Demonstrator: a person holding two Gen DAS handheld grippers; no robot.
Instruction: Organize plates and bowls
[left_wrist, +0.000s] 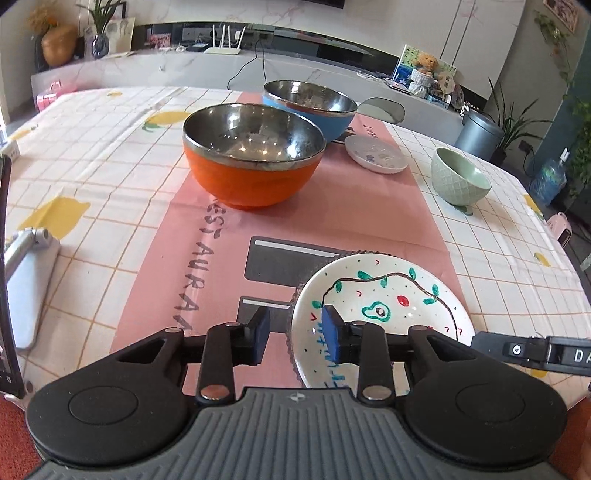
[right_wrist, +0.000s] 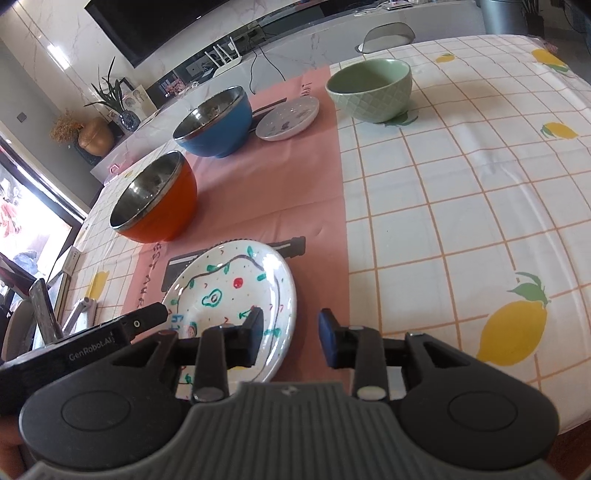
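Note:
A white painted plate (left_wrist: 388, 295) (right_wrist: 236, 291) lies near the table's front edge on the pink runner. My left gripper (left_wrist: 295, 338) is open and straddles the plate's left rim, one finger over the plate, one outside. My right gripper (right_wrist: 291, 341) is open and straddles the plate's right rim. An orange steel-lined bowl (left_wrist: 253, 155) (right_wrist: 155, 199) stands mid-table, a blue bowl (left_wrist: 310, 107) (right_wrist: 214, 122) behind it, a small white plate (left_wrist: 376, 153) (right_wrist: 288, 118) beside that, and a green bowl (left_wrist: 460, 177) (right_wrist: 371, 88) to the right.
A checked lemon-print tablecloth (right_wrist: 461, 221) covers the table. A white phone stand (left_wrist: 26, 280) sits at the left edge. A chair back (left_wrist: 382, 109) stands at the far side, with a counter, router and plants behind.

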